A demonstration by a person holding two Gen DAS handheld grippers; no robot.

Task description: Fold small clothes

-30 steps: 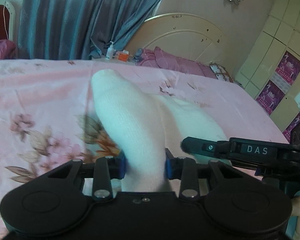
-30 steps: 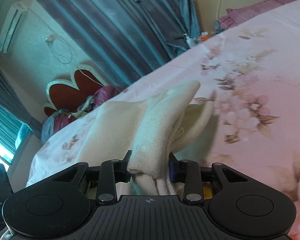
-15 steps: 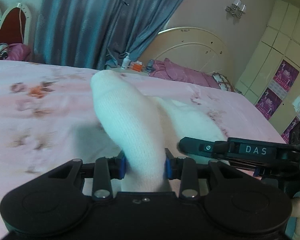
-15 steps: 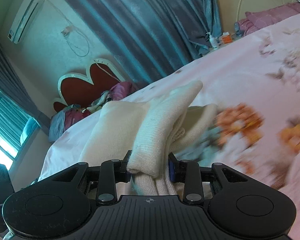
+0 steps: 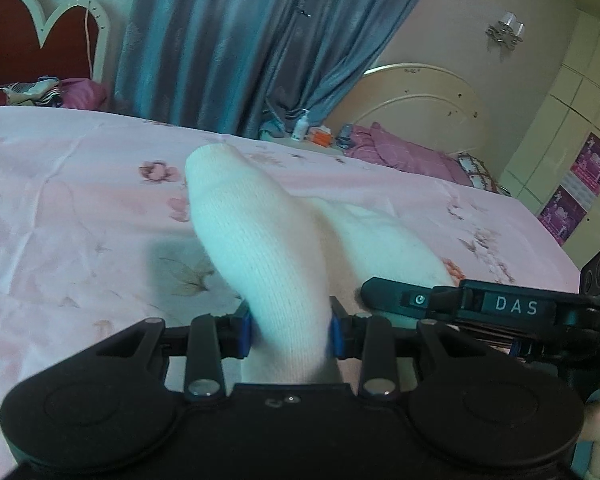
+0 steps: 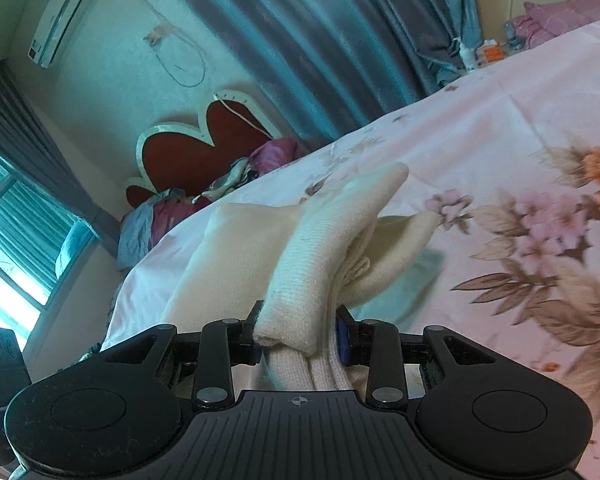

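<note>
A small cream-white knitted garment (image 5: 268, 248) is held up over the pink floral bedsheet (image 5: 80, 208). My left gripper (image 5: 290, 330) is shut on one bunched end of it, which sticks up and forward between the blue pads. My right gripper (image 6: 300, 344) is shut on another folded end of the same garment (image 6: 320, 248), with more cloth hanging to the left and right. The right gripper's black body (image 5: 480, 304) shows at the right of the left wrist view, close beside the left one.
The bed's cream headboard (image 5: 412, 96) and purple pillows (image 5: 400, 152) lie ahead. Grey-blue curtains (image 5: 240, 40), small bottles on a bedside stand (image 5: 308, 128), a red heart-shaped headboard (image 6: 204, 140) and cream wardrobes (image 5: 572, 120) surround the bed.
Both grippers, still shut on the garment, have carried it sideways over the bed; the sheet's flower pattern has shifted beneath and both views have swung toward the red headboard side.
</note>
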